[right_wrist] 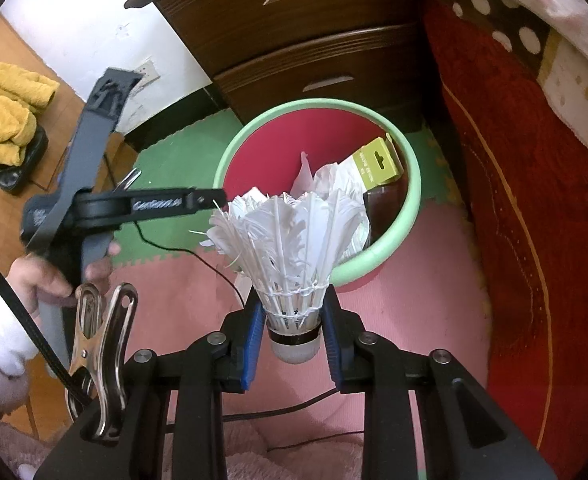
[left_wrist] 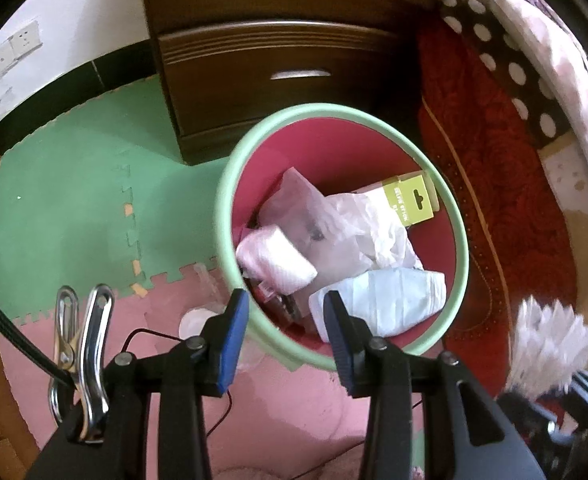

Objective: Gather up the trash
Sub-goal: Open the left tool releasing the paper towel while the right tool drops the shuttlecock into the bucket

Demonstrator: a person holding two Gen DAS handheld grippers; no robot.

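**Shuttlecock held over the floor, bin half full beside the drawers**

Shuttlecock (right_wrist: 294, 268) sits pinched at its cork end between the blue pads of the right gripper (right_wrist: 294, 336), feathers fanning up toward the centre of the right wrist view, frayed on the left side. It hangs above the pink foam mat (right_wrist: 406, 320), just short of the trash bin (right_wrist: 412, 200), whose pale green rim and red inside fill the middle of the frame.

In the left wrist view the bin (left_wrist: 224, 216) lies centre frame, and inside it are crumpled white paper (left_wrist: 374, 232), a folded white wrapper (left_wrist: 398, 300), a pinkish-white roll (left_wrist: 274, 260) and a yellow-green card box (left_wrist: 410, 200) leaning on the far wall. The left gripper (left_wrist: 286, 332) hovers over the bin's near rim with its jaws apart and nothing between the pads. The same shuttlecock shows blurred at the lower right edge (left_wrist: 550, 344).

From the right wrist view, the left gripper (right_wrist: 210, 200) reaches in from the left, held by a hand (right_wrist: 54, 276) with a white cuff.

Behind the bin stands a dark wooden chest of drawers (right_wrist: 294, 40). A green foam mat (left_wrist: 74, 208) covers the floor at left, a red patterned blanket (right_wrist: 534, 200) drapes down the right side, and a yellow garment (right_wrist: 2, 112) lies at the far left.
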